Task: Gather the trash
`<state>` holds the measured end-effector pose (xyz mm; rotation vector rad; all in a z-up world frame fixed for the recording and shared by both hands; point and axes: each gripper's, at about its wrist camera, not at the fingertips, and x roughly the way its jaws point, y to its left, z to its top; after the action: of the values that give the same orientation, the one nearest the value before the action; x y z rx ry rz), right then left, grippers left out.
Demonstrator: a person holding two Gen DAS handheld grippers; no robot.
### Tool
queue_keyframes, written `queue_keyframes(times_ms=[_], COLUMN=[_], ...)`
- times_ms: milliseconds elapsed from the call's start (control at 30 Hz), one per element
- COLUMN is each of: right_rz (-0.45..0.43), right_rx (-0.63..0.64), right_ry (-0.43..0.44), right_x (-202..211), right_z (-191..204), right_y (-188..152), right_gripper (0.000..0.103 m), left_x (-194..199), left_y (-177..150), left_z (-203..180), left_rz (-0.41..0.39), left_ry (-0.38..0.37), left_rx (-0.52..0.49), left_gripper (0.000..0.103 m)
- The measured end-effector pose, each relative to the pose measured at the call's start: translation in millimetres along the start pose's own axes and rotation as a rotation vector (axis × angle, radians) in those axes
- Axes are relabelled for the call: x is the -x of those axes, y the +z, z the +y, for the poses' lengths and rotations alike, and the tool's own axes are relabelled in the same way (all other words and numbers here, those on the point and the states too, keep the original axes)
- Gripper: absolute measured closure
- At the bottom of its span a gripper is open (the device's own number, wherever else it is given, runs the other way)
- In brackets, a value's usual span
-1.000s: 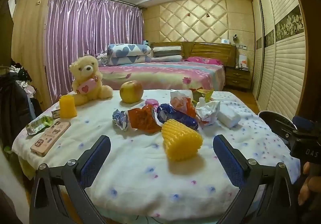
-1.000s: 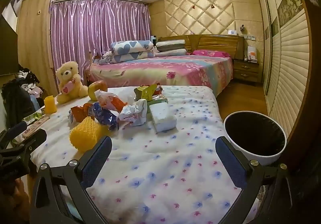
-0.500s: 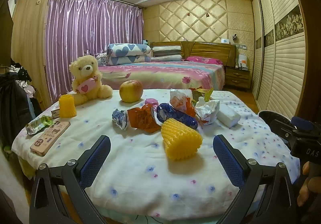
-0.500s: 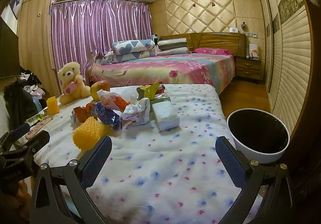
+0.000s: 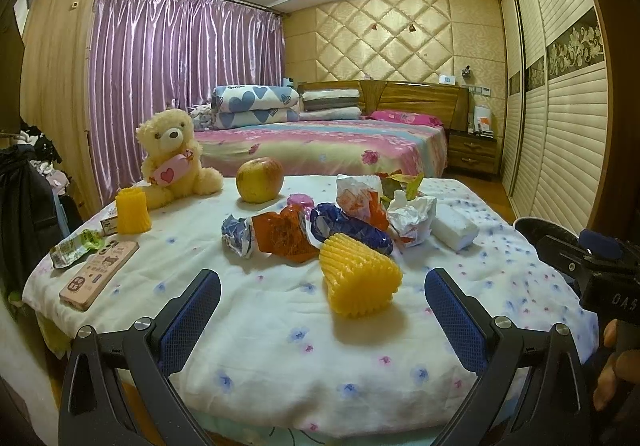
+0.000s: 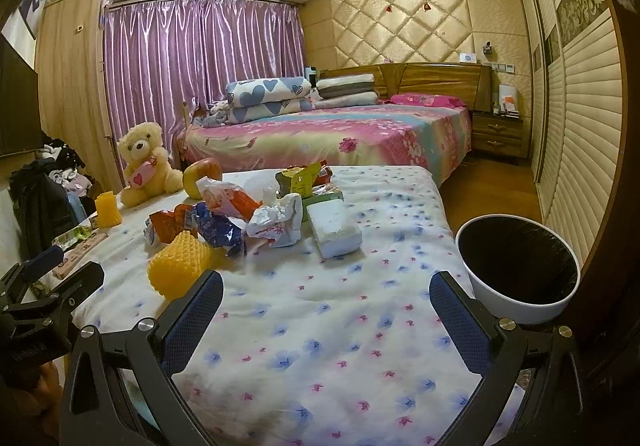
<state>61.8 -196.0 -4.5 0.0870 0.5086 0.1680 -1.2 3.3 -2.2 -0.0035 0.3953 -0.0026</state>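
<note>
Two grippers, left gripper (image 5: 322,304) and right gripper (image 6: 326,304), hover with jaws spread wide and empty. Crumpled wrappers (image 5: 304,232) lie mid-table behind a yellow foam fruit net (image 5: 360,280); a black-lined white trash bin (image 6: 520,266) stands right of the net, off the table.

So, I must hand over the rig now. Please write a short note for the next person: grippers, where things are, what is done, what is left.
Left gripper: open, empty, hovering over the near table edge, facing the yellow foam net.
Right gripper: open, empty, over bare cloth.
Wrappers and crumpled paper lie piled mid-table; a white pack lies beside them.
Bin: to the right of the table; no trash visible inside.
Done: nothing collected yet, it seems.
Left: all trash into the bin. Probably leave the bear, apple and phone.
</note>
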Motion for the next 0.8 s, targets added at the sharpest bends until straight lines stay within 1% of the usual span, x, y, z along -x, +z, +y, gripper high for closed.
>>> queue_keyframes(times_ms=[800], right_rz=[0.008], right_rx=[-0.003], right_ry=[0.006], right_x=[-0.5], right_z=[5.5], right_y=[-1.6], right_gripper=[0.0], left_x=[-1.3], left_y=[-1.4], left_z=[-1.6], left_rz=[0.008], left_ry=[0.0], left_rx=[0.0], left_gripper=[0.001])
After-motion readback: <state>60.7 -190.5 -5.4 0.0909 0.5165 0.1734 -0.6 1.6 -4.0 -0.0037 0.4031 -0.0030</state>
